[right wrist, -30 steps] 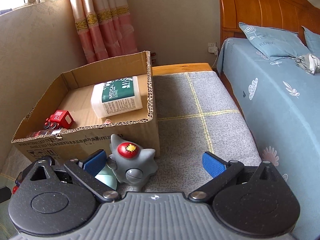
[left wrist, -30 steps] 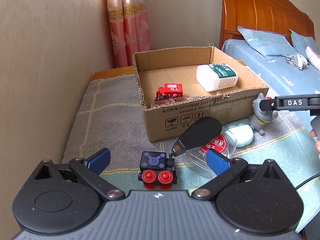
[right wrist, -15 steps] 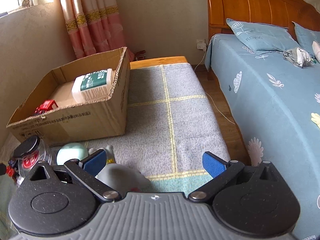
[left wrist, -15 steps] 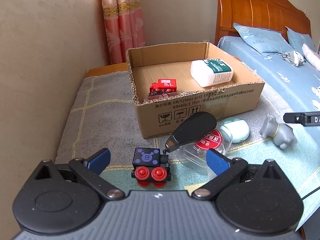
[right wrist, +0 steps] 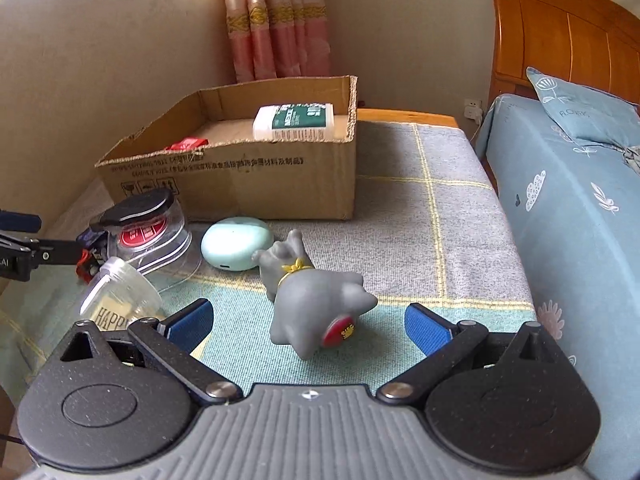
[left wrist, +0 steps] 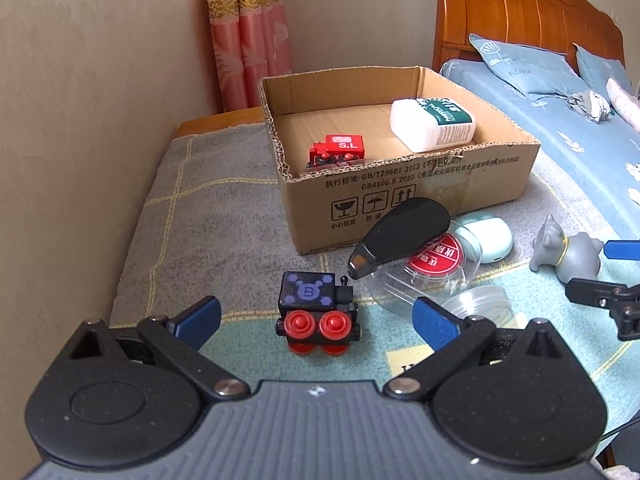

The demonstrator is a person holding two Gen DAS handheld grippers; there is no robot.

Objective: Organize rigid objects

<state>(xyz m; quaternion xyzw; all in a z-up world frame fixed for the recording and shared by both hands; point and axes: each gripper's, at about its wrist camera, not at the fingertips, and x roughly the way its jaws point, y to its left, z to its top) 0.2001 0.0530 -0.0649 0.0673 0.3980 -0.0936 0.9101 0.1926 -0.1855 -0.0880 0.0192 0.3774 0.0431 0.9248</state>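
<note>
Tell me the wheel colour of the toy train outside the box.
Red wheels, clearest in the left wrist view.

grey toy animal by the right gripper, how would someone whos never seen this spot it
Start at the open cardboard box on the grey checked blanket. In front of it lies a mint oval case, and just nearer the right gripper is the grey toy animal. It alone is a figurine: matte grey, gold collar, red disc on its underside.

Beige plaster walls meet at a corner hung with a pink curtain with a gold band. A wooden headboard backs a bed with blue patterned sheets and a pillow. Daylight enters at the upper left.
</note>
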